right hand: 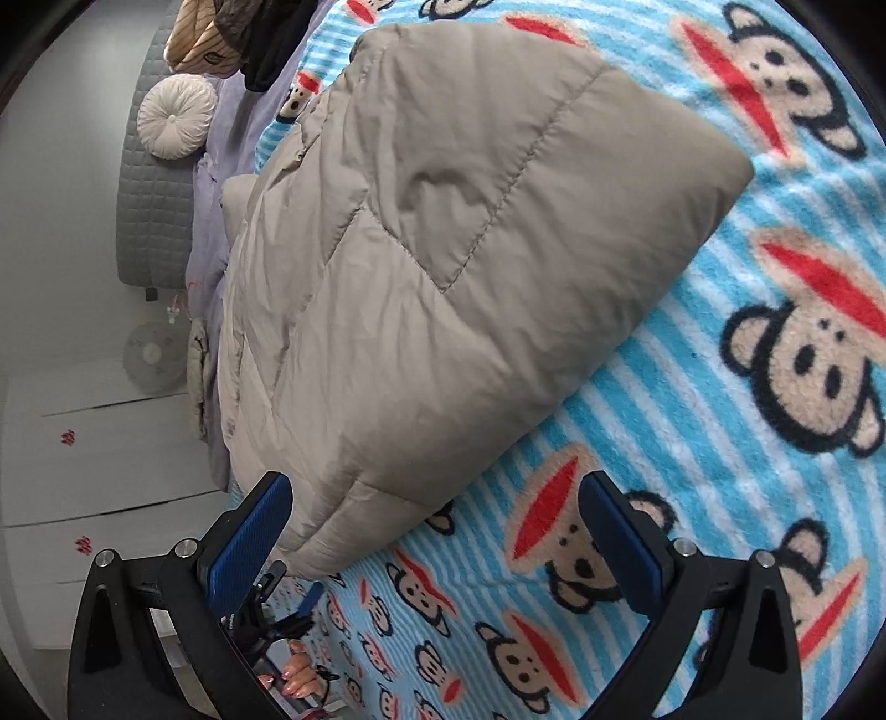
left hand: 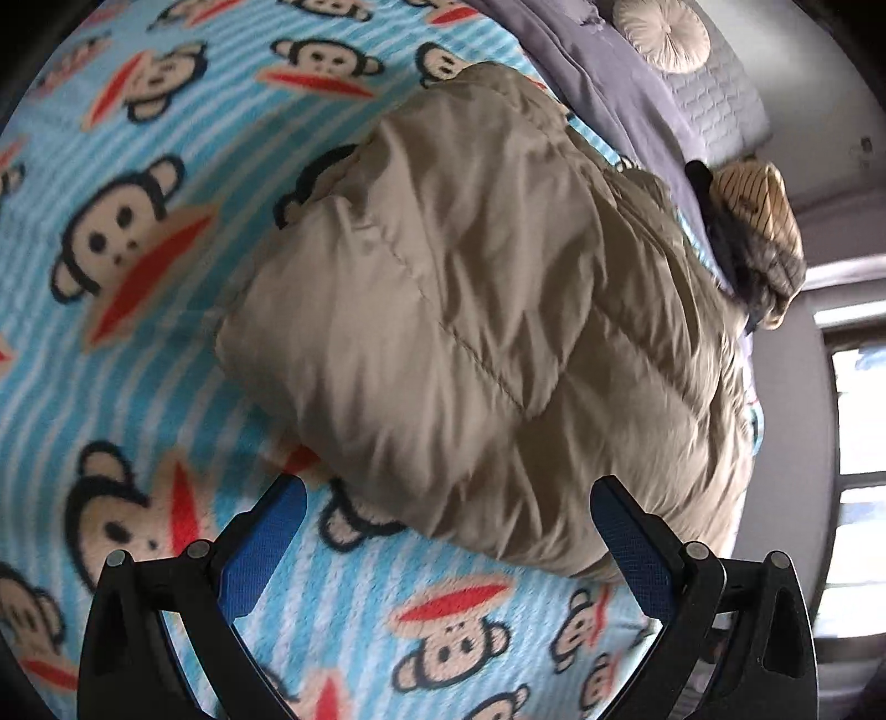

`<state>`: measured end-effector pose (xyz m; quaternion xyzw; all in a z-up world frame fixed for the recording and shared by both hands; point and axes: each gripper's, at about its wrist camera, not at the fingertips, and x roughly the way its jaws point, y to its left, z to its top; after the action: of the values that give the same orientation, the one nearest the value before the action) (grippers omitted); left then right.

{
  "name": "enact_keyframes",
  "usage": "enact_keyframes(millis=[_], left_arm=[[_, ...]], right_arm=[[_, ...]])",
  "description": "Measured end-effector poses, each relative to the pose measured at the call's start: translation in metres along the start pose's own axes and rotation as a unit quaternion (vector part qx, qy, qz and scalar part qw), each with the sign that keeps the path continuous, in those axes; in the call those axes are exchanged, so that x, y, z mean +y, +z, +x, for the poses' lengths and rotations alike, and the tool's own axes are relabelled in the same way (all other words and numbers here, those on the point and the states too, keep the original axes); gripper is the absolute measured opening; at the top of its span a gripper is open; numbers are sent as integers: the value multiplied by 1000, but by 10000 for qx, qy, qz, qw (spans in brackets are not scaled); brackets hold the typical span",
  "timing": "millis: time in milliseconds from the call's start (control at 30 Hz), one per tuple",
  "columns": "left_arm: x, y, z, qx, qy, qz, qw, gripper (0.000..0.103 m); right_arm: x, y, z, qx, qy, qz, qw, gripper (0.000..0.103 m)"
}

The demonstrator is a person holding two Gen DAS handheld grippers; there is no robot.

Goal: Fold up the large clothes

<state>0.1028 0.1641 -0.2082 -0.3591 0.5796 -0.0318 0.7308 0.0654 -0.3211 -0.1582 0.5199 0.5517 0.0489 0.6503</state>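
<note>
A beige quilted puffer jacket [left hand: 487, 310] lies folded into a thick bundle on a blue striped monkey-print blanket [left hand: 138, 343]. My left gripper [left hand: 448, 526] is open and empty, just short of the bundle's near edge. In the right wrist view the same jacket [right hand: 443, 260] fills the middle. My right gripper [right hand: 434, 515] is open and empty, its jaws either side of the bundle's near corner without holding it. The other gripper and the hand holding it [right hand: 293, 637] show small below that corner.
A pile of other clothes [left hand: 758, 243] sits at the bed's far side, also in the right wrist view [right hand: 232, 39]. A round cream cushion [right hand: 177, 116], grey headboard [right hand: 149, 210] and lilac bedding [left hand: 609, 83] lie beyond. White cabinets [right hand: 94, 454] stand beside the bed.
</note>
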Motion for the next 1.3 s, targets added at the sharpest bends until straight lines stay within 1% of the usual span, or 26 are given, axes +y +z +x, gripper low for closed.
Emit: enact_keyframes(millis=[100, 267, 400, 533, 667, 700, 767, 800, 867, 933, 967, 1033, 1100, 1133, 1200, 1233, 1300], left_arm=[[4, 10, 7, -96, -186, -58, 9998, 103], [-3, 29, 20, -250, -348, -19, 9991, 103], [-2, 40, 33, -327, -465, -215, 9982, 103], [1, 46, 44, -474, -467, -460, 9967, 103], [-5, 47, 47, -621, -300, -496, 9964, 102], [-7, 47, 46, -678, -228, -483, 9963, 96], [-11, 45, 44, -711, -214, -438, 9963, 74], [-12, 46, 43, -713, -286, -447, 9960, 67], [-11, 47, 38, -696, -478, -425, 9955, 39], [-18, 46, 31, -744, -478, -262, 9957, 31], [-20, 45, 27, -764, -458, -172, 9959, 29], [-25, 45, 23, -785, -413, -61, 9960, 29], [-26, 44, 22, -795, -380, -79, 9961, 29], [-27, 44, 23, -804, -349, -72, 9961, 29], [-30, 43, 24, -808, -265, -52, 9964, 30], [-33, 43, 27, -796, -244, -51, 9965, 30], [-35, 43, 28, -783, -235, -44, 9966, 30]], right_arm=[[-1, 3, 9, 30, 154, 7, 9999, 103], [-1, 10, 29, 51, 381, 113, 9992, 103], [2, 19, 45, 33, 673, 140, 9976, 103], [12, 28, 60, 53, 872, 8, 9962, 103], [9, 36, 72, 12, 911, 28, 9958, 103], [7, 37, 74, -10, 943, 49, 9955, 103], [5, 37, 73, -28, 1003, 50, 9949, 103], [4, 37, 73, -31, 1020, 58, 9948, 103], [1, 37, 74, -48, 1033, 143, 9945, 103], [0, 37, 76, -72, 1013, 265, 9945, 103], [-1, 37, 76, -85, 1015, 325, 9943, 102], [-5, 38, 76, -104, 1077, 477, 9930, 100], [-10, 38, 76, -97, 1150, 570, 9917, 98], [-13, 38, 77, -97, 1154, 610, 9914, 95], [-19, 41, 77, -88, 1043, 642, 9924, 85], [-21, 41, 78, -85, 980, 658, 9930, 74], [-23, 40, 79, -115, 1066, 627, 9923, 52]])
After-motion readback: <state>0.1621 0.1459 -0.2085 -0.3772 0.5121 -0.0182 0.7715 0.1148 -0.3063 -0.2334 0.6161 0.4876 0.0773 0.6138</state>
